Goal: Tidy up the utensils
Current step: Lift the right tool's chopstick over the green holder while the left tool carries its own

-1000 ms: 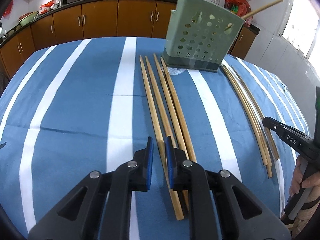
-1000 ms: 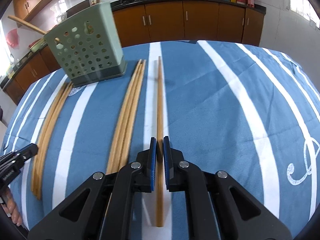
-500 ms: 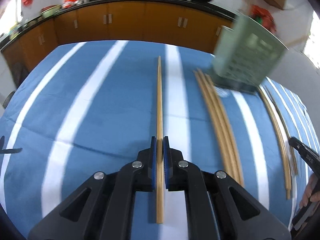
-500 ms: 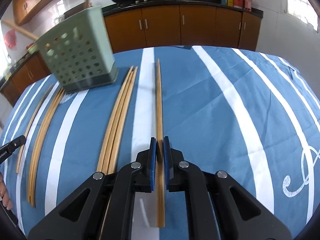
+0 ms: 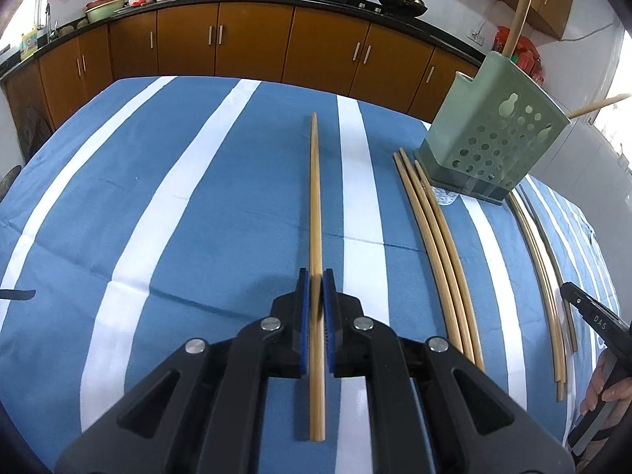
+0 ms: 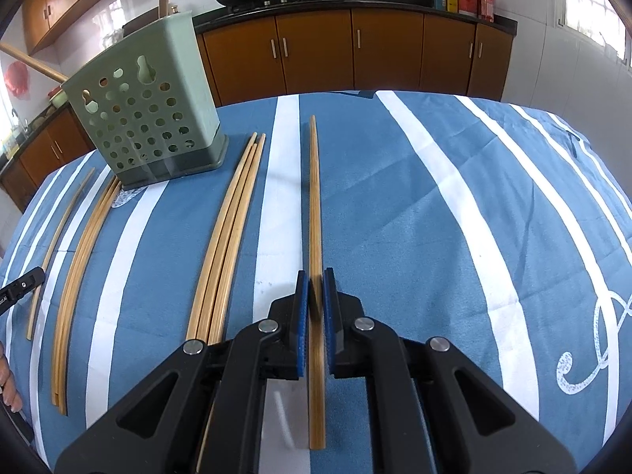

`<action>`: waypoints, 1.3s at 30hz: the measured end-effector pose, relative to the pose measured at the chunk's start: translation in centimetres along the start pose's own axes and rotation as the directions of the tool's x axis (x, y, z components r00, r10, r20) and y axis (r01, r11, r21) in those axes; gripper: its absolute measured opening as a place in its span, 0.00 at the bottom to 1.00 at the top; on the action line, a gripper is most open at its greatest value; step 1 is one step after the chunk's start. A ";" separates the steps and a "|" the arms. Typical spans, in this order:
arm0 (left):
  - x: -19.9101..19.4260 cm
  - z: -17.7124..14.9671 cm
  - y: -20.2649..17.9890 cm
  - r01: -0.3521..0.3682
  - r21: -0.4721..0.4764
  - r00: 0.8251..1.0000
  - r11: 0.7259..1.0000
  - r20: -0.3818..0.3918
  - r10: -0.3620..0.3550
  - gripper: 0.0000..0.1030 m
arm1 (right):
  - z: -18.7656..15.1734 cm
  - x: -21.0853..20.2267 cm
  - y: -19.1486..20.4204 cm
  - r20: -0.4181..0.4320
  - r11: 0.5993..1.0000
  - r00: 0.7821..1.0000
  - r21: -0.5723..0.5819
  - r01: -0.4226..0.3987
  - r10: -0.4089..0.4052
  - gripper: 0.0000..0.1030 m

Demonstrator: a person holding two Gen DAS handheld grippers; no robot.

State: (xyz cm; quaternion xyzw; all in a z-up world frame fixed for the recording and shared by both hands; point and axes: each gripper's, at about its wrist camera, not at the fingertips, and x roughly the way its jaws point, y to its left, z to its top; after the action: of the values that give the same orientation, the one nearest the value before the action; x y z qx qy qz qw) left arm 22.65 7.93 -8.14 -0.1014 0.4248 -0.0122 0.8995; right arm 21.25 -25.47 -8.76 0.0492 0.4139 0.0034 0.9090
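My left gripper (image 5: 315,282) is shut on a long bamboo chopstick (image 5: 315,197), held above the striped blue cloth and pointing forward. My right gripper (image 6: 315,280) is shut on another bamboo chopstick (image 6: 314,197), also held level above the cloth. The green perforated utensil holder (image 5: 489,138) stands at the far right in the left wrist view and at the far left in the right wrist view (image 6: 146,118), with two sticks standing in it. Three loose chopsticks (image 5: 434,245) lie beside it on the cloth; they also show in the right wrist view (image 6: 229,237).
More chopsticks lie in a bundle on the holder's other side (image 5: 541,276), seen too in the right wrist view (image 6: 79,260). The other gripper's tip shows at each frame edge (image 5: 592,316) (image 6: 19,288). Brown kitchen cabinets (image 5: 256,39) run behind the table.
My left gripper closed on one chopstick from the group by the holder, lifted it and swung it left. My right gripper keeps its chopstick, and its view shifted slightly.
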 end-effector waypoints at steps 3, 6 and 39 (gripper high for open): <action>0.0 0.0 0.0 -0.003 0.002 1.000 1.000 0.000 0.003 0.09 | 0.0 0.0 0.0 0.000 1.000 1.000 0.002 -0.001 0.001 0.08; 0.0 0.0 0.0 -0.003 0.003 1.000 1.000 0.000 0.003 0.09 | 0.0 0.0 0.0 0.001 1.000 1.000 0.002 -0.001 0.001 0.08; -1.2 -0.6 -1.0 -0.056 0.095 0.998 0.994 0.009 0.056 0.07 | -1.1 -2.3 -0.6 0.034 0.999 0.998 0.022 -0.048 0.047 0.08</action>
State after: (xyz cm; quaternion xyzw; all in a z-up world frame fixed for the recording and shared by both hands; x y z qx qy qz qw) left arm 21.53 6.98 -7.40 -0.0465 0.4236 -0.0070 0.9046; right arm 18.89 -26.09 -7.78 0.0697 0.3975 0.0195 0.9148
